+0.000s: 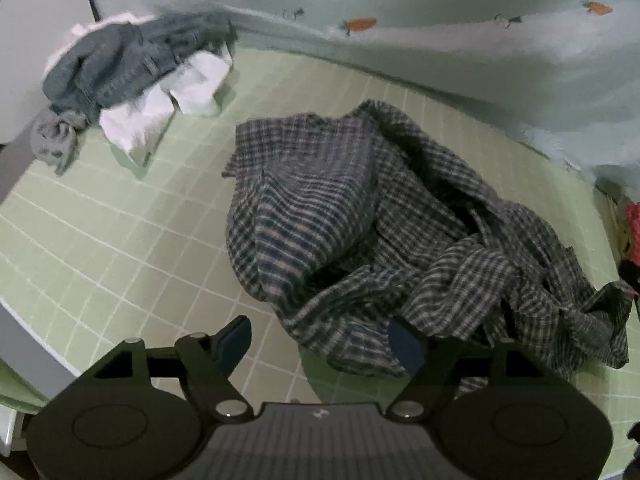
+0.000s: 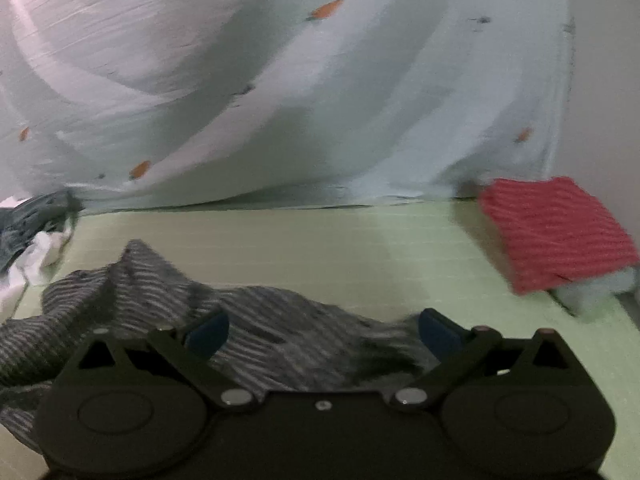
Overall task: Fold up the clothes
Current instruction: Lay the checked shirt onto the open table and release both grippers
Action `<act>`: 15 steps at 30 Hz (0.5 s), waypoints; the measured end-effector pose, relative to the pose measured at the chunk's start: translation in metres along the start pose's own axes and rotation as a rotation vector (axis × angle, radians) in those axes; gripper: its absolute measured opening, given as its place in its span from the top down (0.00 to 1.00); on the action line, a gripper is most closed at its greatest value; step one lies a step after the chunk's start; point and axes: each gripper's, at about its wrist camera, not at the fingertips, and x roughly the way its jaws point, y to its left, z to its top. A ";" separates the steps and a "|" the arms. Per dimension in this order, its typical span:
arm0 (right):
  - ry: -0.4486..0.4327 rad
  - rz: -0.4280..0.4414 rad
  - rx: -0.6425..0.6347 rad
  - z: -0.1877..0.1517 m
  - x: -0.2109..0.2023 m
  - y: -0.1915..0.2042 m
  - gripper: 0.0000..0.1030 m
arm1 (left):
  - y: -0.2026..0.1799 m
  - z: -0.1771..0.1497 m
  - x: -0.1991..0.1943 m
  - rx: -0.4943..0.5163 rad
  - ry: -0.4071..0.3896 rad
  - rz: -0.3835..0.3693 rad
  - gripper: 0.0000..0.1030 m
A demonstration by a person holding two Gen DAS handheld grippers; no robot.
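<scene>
1. One red piece (image 2: 556, 232) sits folded at the far right of the mat (image 1: 120, 240).
2. The plaid shirt (image 1: 360, 220) lies crumpled mid-mat; my left gripper (image 1: 320, 340) and right gripper (image 2: 324, 332) hang spread, pinching nothing.
3. The denim-and-white heap (image 1: 132, 76) waits, unfolded.
</scene>
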 end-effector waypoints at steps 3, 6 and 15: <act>0.021 0.057 -0.030 0.006 0.016 0.027 0.00 | 0.009 0.011 0.020 0.003 0.063 -0.028 0.26; 0.067 0.094 -0.074 0.005 0.037 0.058 0.00 | 0.019 0.022 0.040 0.005 0.120 -0.112 0.26; 0.336 0.107 -0.156 0.002 0.129 0.104 0.76 | 0.053 0.060 0.102 -0.124 0.253 -0.197 0.89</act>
